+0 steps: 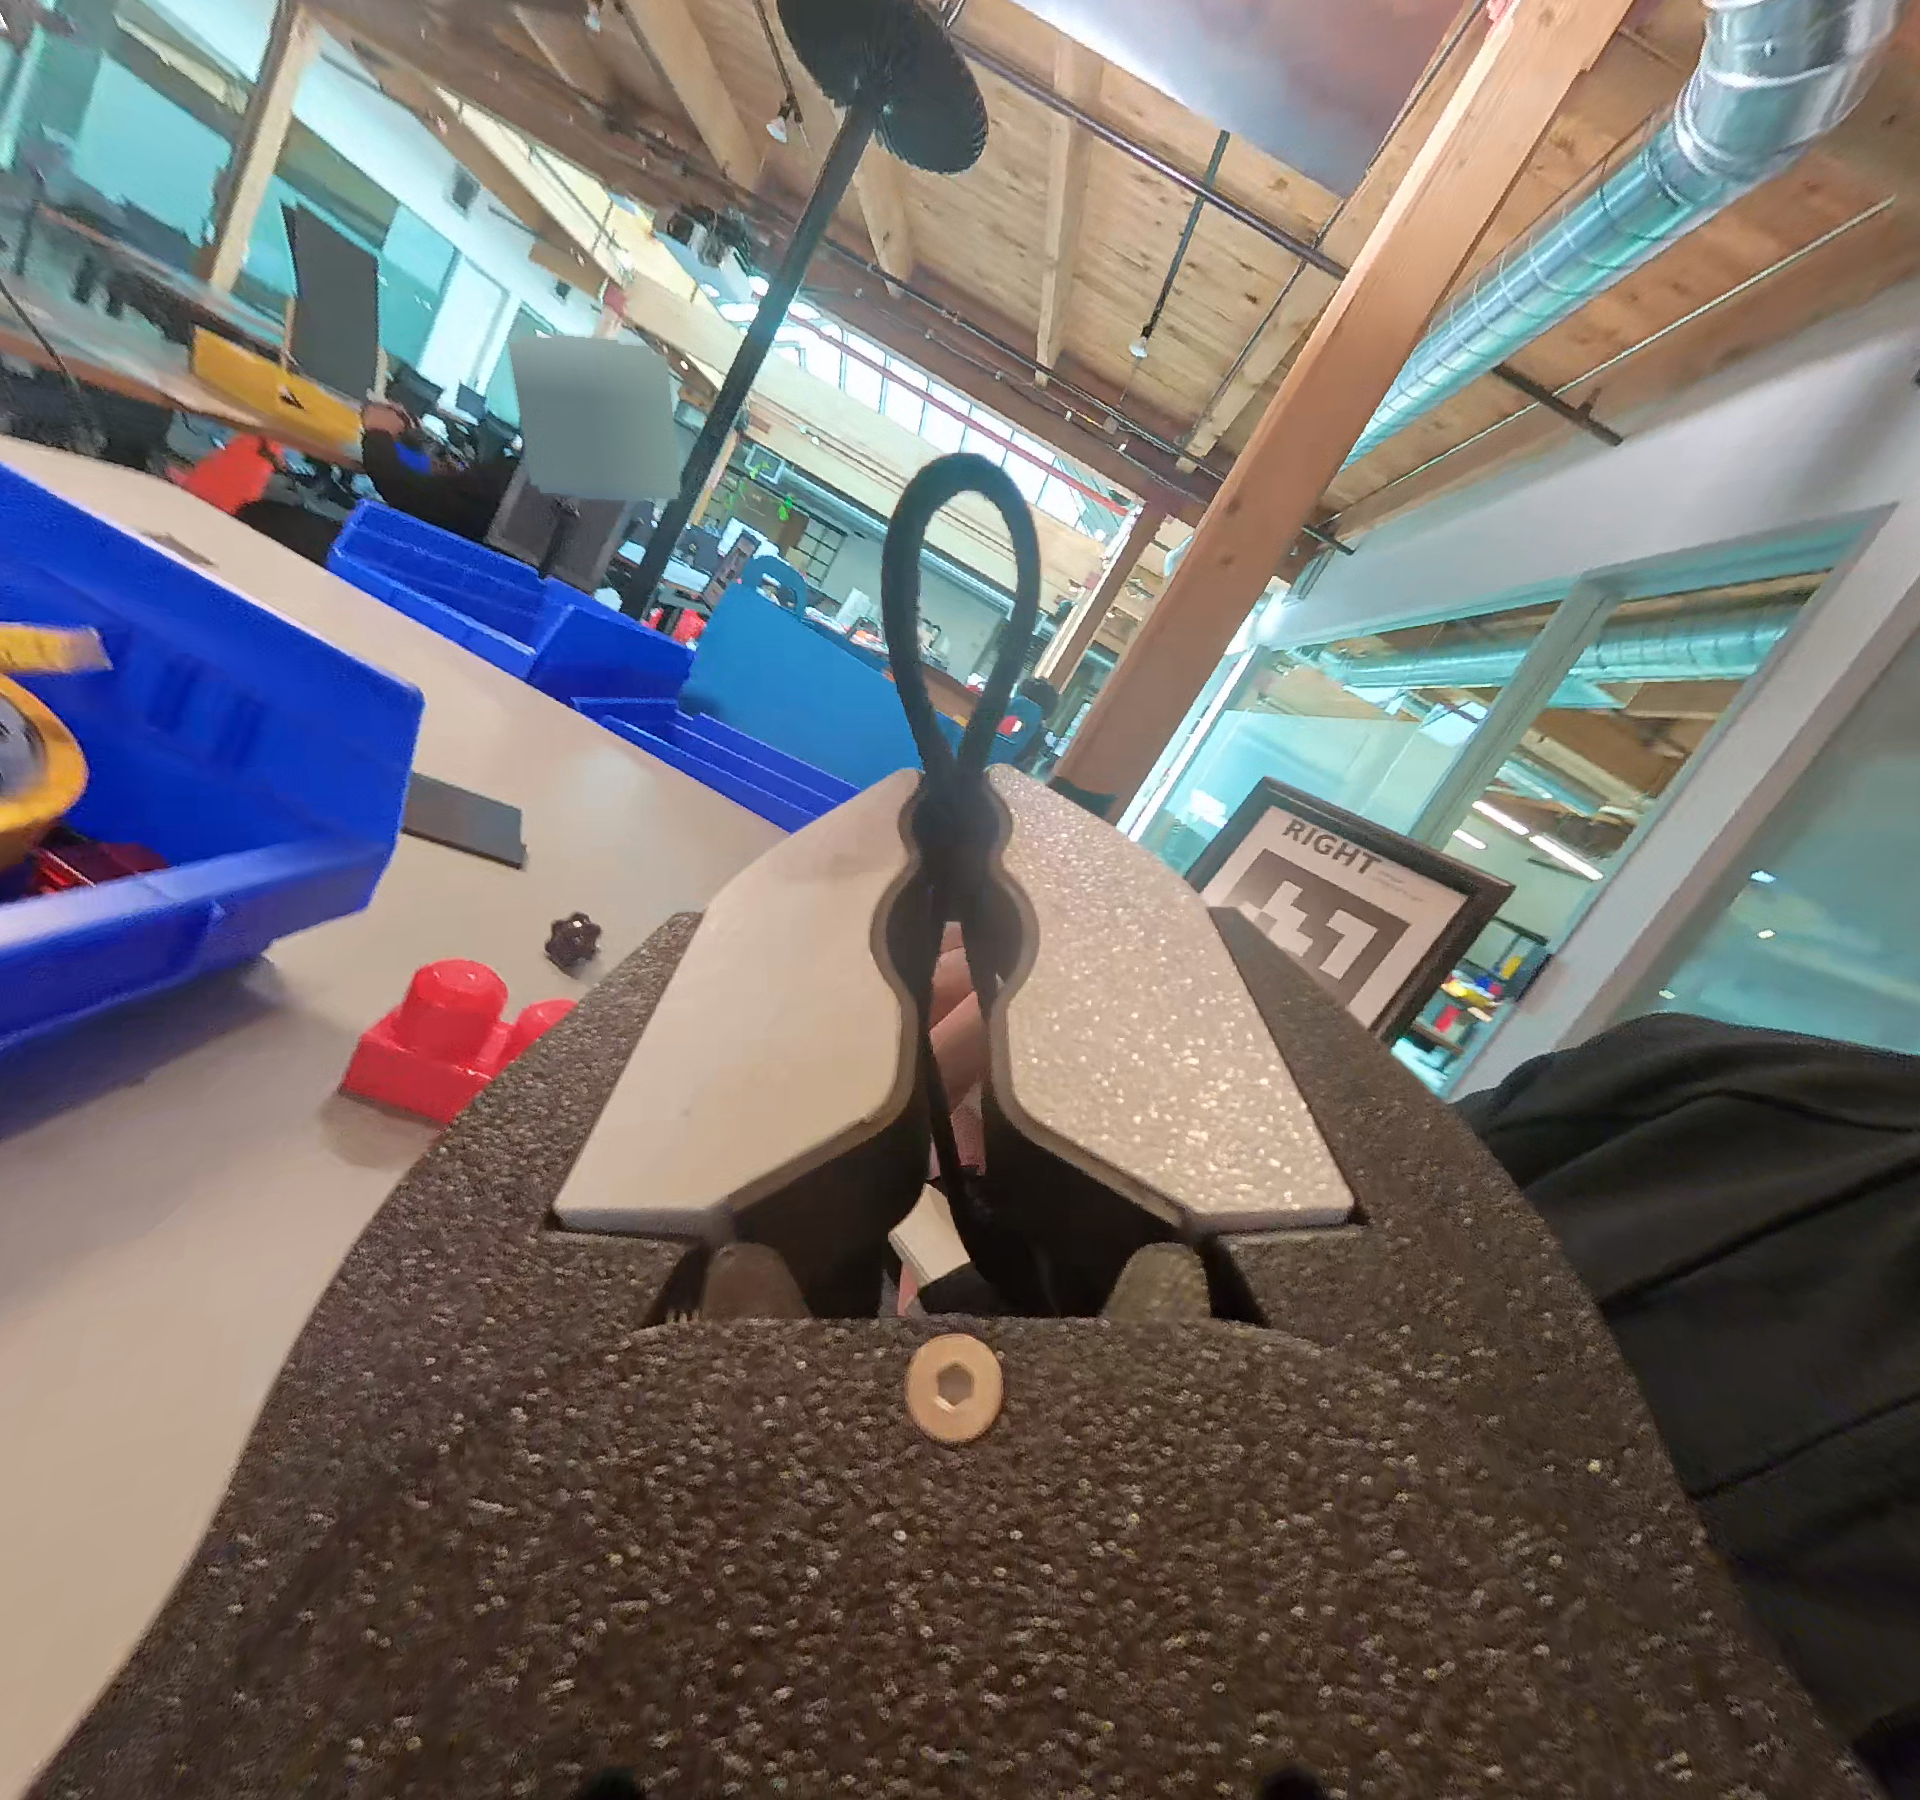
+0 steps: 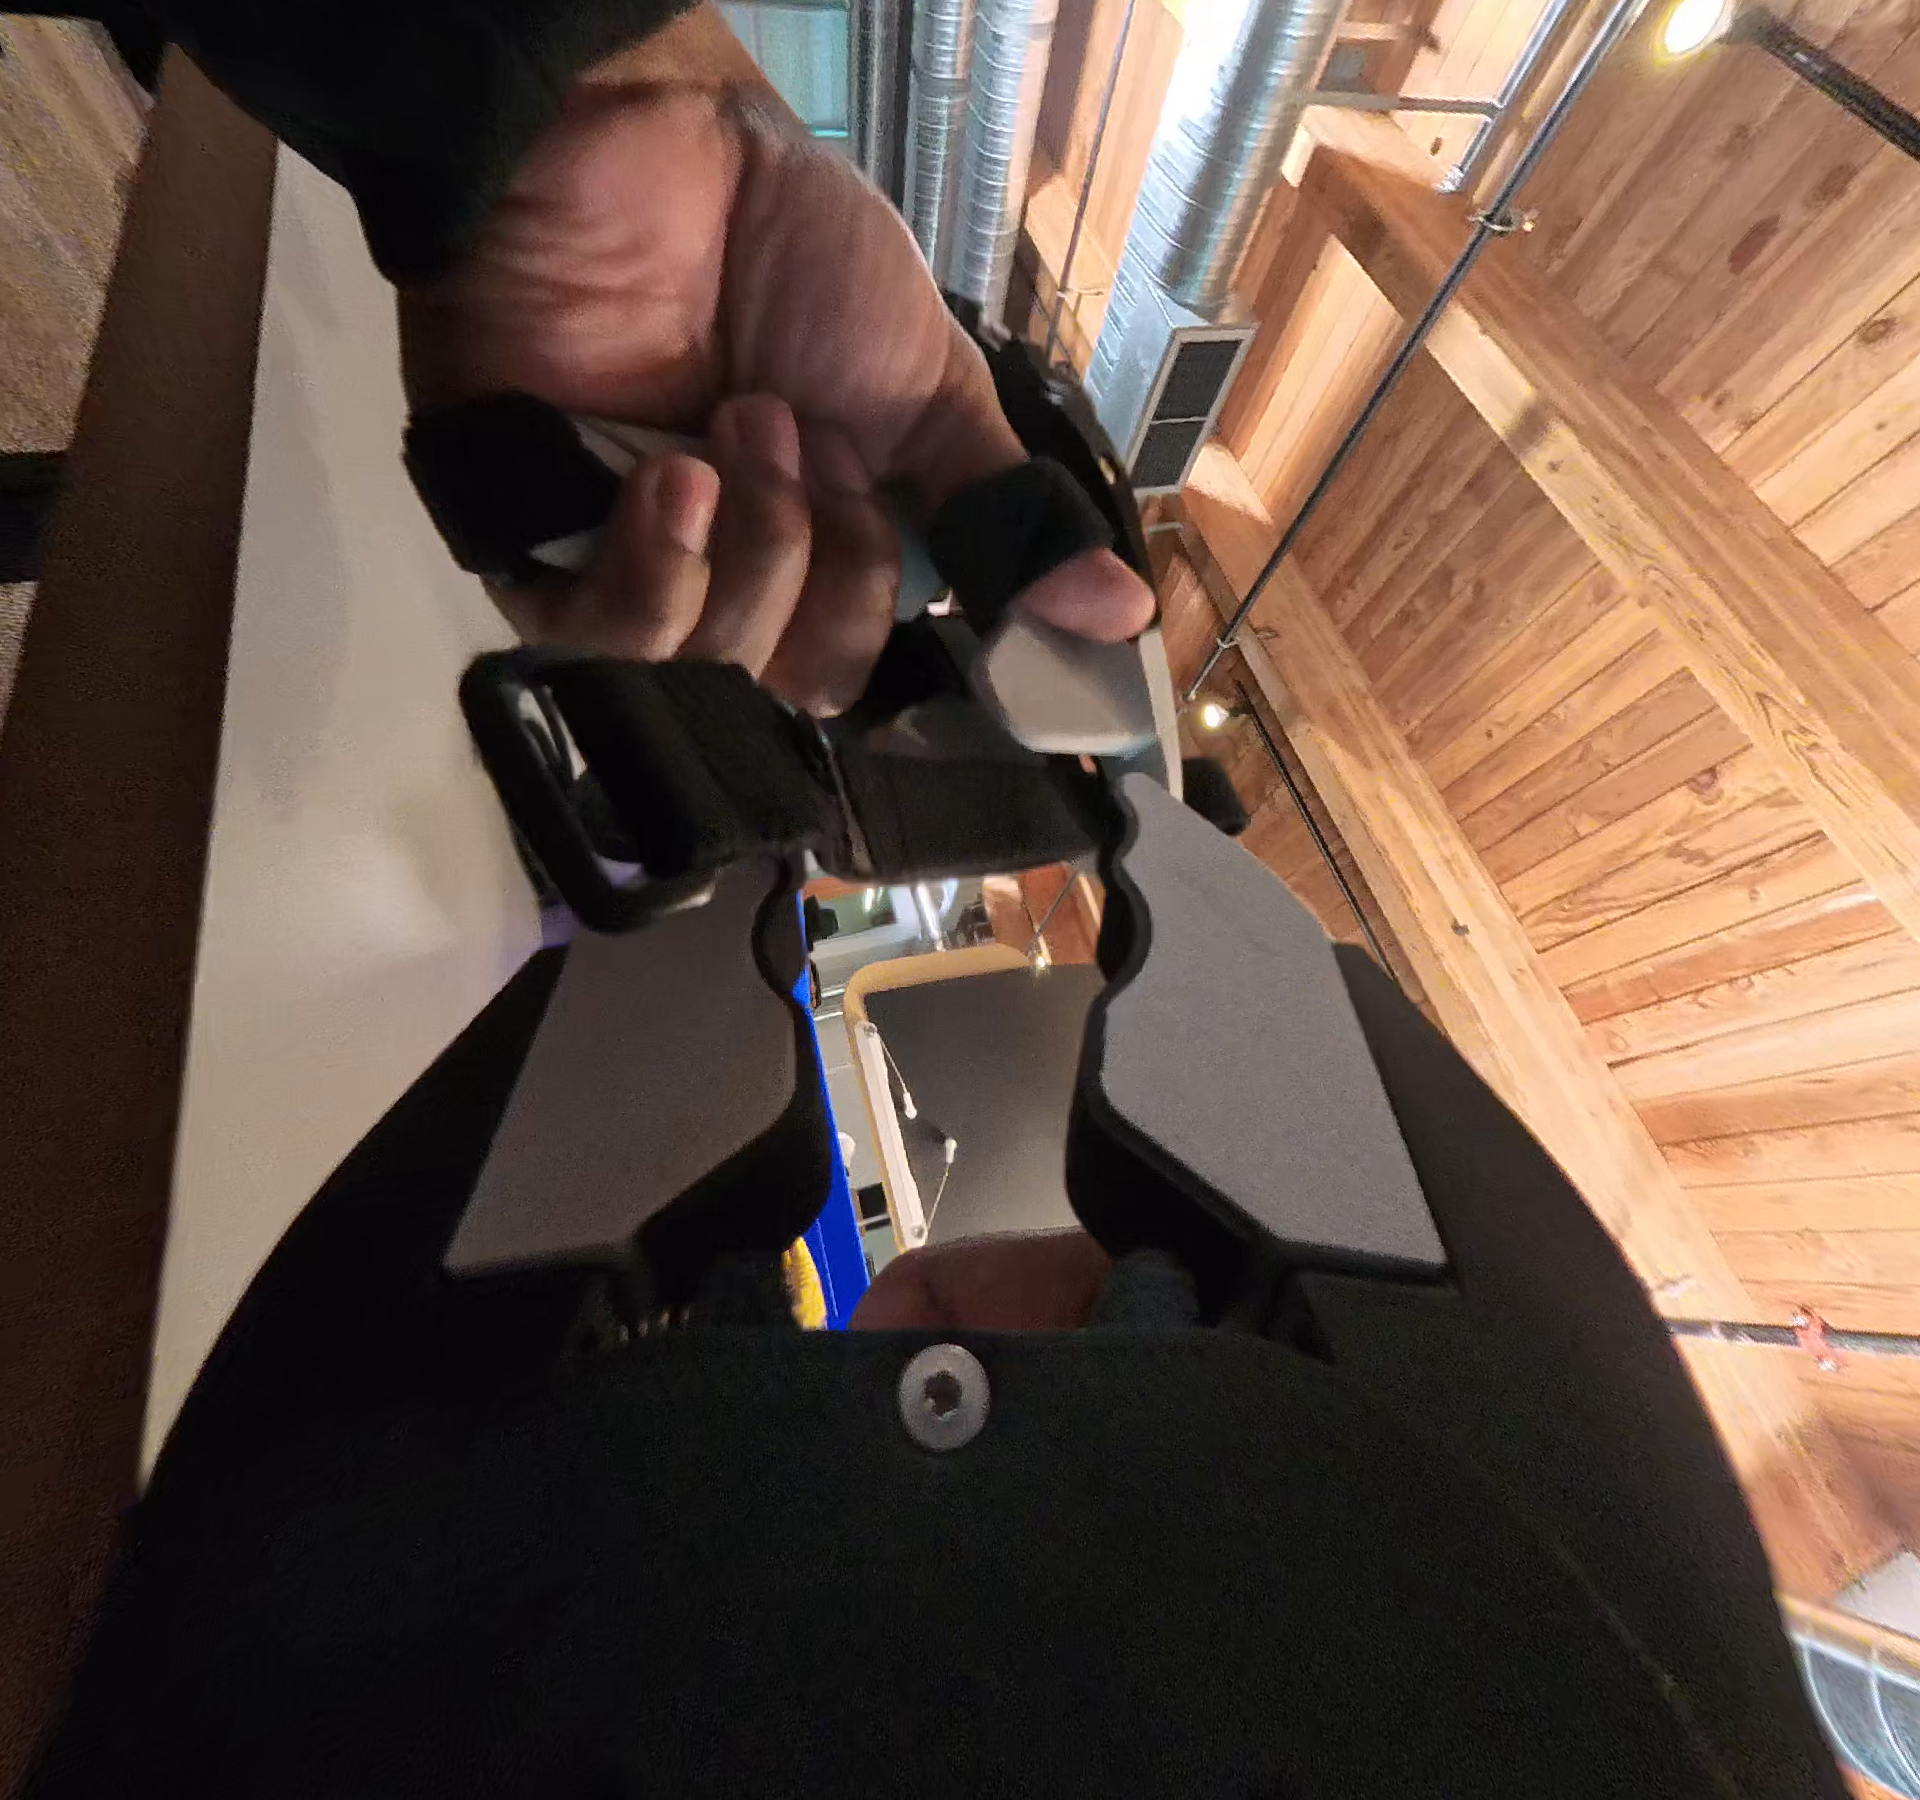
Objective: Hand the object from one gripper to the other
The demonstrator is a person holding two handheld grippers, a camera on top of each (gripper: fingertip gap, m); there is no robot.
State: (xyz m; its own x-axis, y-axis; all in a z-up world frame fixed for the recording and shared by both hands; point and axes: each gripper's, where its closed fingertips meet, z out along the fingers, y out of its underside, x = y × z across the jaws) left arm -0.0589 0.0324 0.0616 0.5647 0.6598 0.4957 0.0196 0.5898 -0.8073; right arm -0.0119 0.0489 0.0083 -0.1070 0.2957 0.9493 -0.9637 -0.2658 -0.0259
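In the left wrist view my left gripper (image 1: 958, 815) is shut on a thin black cord. The cord's loop (image 1: 961, 607) stands up past the fingertips, and its strands run down between the jaws. In the right wrist view my right gripper (image 2: 951, 857) is open and empty. A black webbing strap (image 2: 831, 794) with a black rectangular ring (image 2: 551, 794) lies across its fingertips; I cannot tell whether it is between them. Above the strap a hand (image 2: 727, 348) holds the other gripper, whose grey finger (image 2: 1060, 701) shows.
A blue bin (image 1: 208, 794) with yellow and red items stands on the grey table (image 1: 260, 1283) at left. A red block (image 1: 447, 1033), a small black knob (image 1: 574, 935) and a flat black piece (image 1: 462, 820) lie near it. A framed marker sign (image 1: 1340, 919) stands at right. Tip to tip, the grippers are about 7 cm apart. From either gripper's tips it is about 20 cm to the red block (image 1: 447, 1033).
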